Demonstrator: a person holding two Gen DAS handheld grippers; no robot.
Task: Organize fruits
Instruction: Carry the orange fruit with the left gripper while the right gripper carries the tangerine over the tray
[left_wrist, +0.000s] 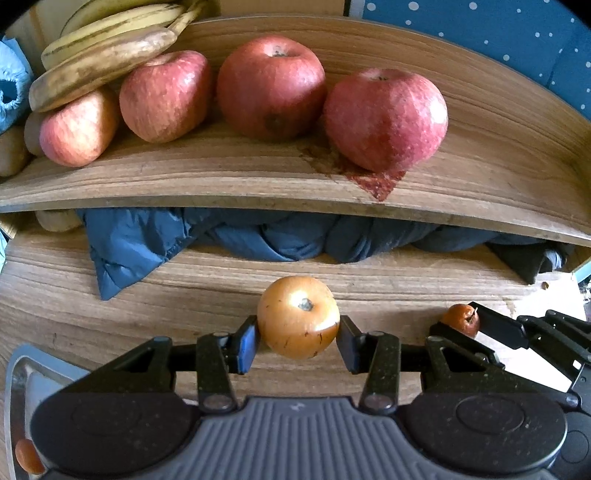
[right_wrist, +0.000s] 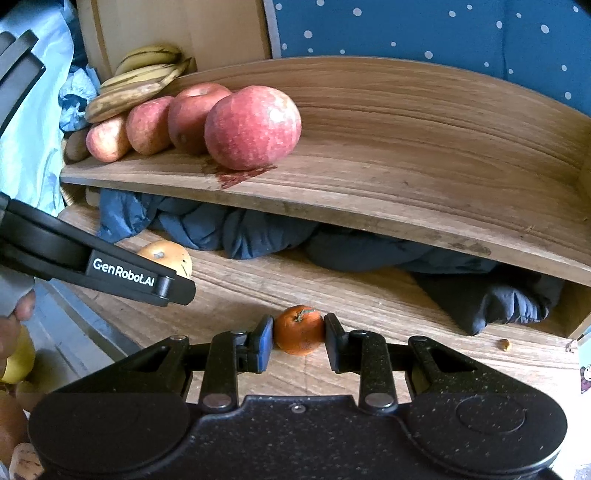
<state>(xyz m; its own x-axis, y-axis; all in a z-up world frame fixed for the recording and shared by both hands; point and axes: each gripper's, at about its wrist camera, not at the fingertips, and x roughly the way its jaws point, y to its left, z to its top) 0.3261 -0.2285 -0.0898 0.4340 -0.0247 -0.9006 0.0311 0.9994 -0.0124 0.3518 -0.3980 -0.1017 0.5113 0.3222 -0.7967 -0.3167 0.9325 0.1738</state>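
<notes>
My left gripper (left_wrist: 297, 338) is shut on a yellow-orange round fruit (left_wrist: 298, 317), held over the lower wooden board (left_wrist: 184, 280). My right gripper (right_wrist: 298, 336) is shut on a small orange tangerine (right_wrist: 299, 329); it shows in the left wrist view too (left_wrist: 461, 319). The left gripper's arm (right_wrist: 110, 269) and its fruit (right_wrist: 168, 255) show at the left of the right wrist view. On the upper wooden shelf (left_wrist: 258, 177) lie several red apples (left_wrist: 271, 86) (right_wrist: 253, 127) in a row and bananas (left_wrist: 107, 55) (right_wrist: 142, 79) at the far left.
A crumpled blue cloth (left_wrist: 221, 236) (right_wrist: 258, 236) is stuffed under the shelf. A metal tray (left_wrist: 26, 387) sits at lower left with more fruit (right_wrist: 18, 362). The right part of the shelf (right_wrist: 443, 155) is bare. A blue dotted surface (right_wrist: 406, 29) stands behind.
</notes>
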